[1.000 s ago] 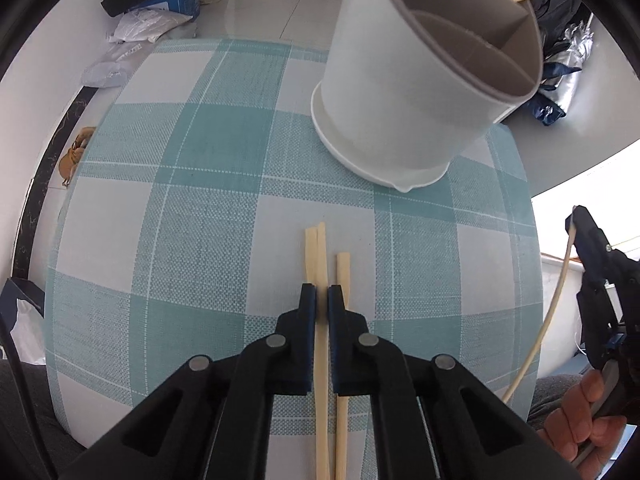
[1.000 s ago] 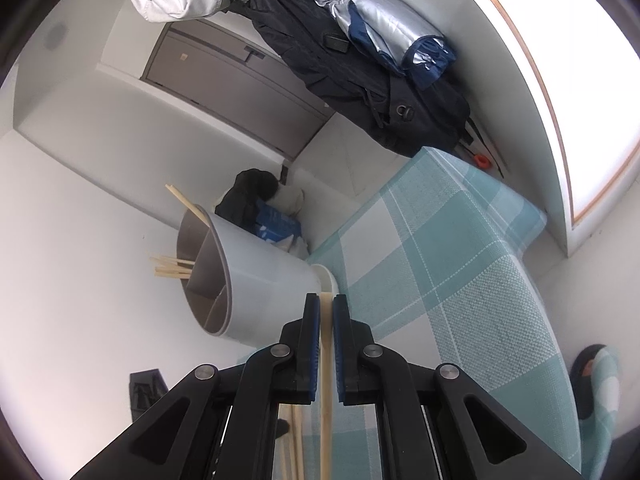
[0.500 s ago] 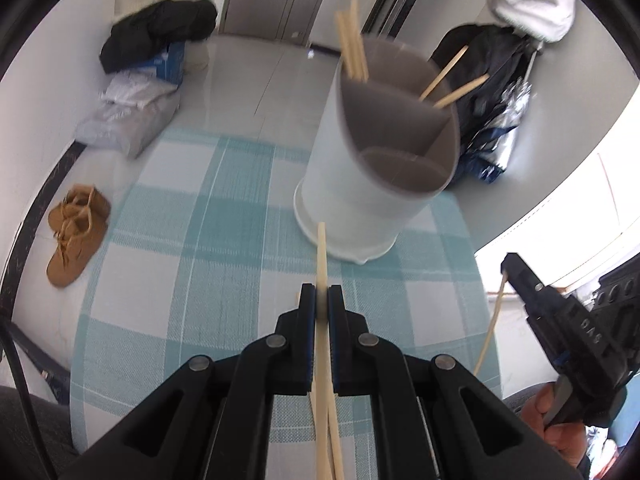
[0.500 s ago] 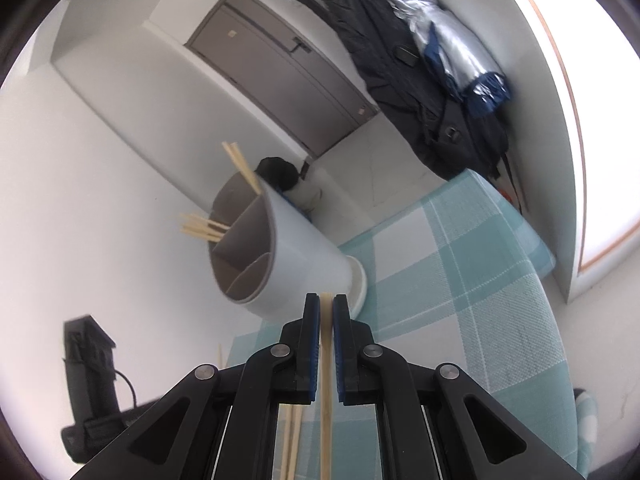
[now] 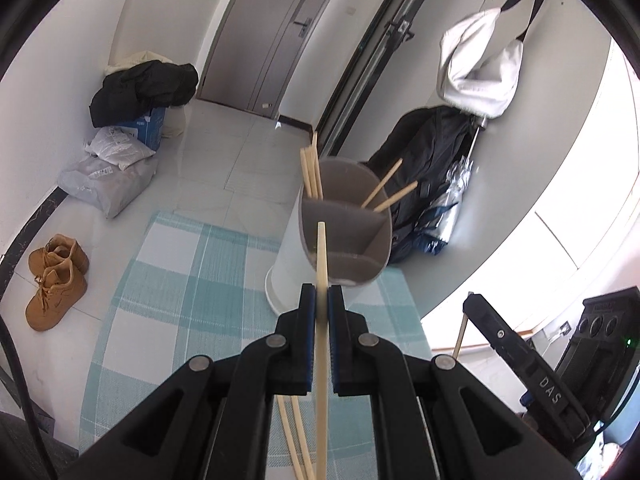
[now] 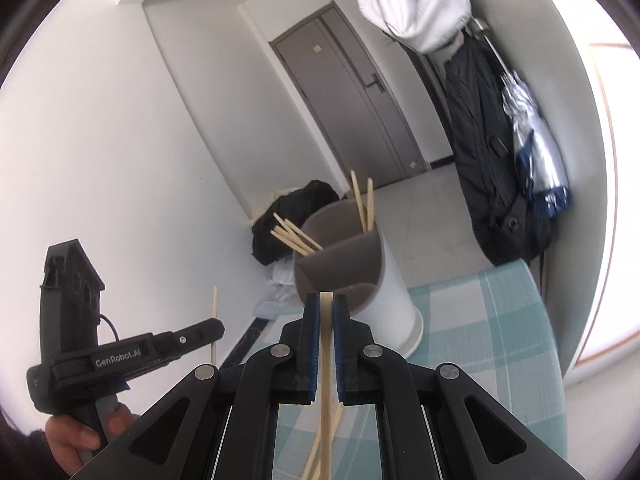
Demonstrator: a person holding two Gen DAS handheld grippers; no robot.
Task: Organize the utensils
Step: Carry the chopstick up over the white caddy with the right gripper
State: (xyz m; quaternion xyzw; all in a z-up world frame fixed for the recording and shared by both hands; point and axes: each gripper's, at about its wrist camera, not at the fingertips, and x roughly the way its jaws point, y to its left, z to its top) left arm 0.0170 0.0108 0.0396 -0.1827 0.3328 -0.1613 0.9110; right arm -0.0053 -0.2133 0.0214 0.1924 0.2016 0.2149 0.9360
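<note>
Now the left gripper (image 5: 321,294) and right gripper (image 6: 326,303) each clench one slim pale wooden chopstick (image 5: 321,256) near the round, partitioned white holder (image 5: 344,236).

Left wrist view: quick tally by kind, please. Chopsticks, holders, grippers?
Chopsticks: 9 (5 in the holder, 2 gripped, 2 on the cloth)
Holders: 1
Grippers: 2, left gripper and right gripper, each shut on one chopstick
Total: 12
</note>
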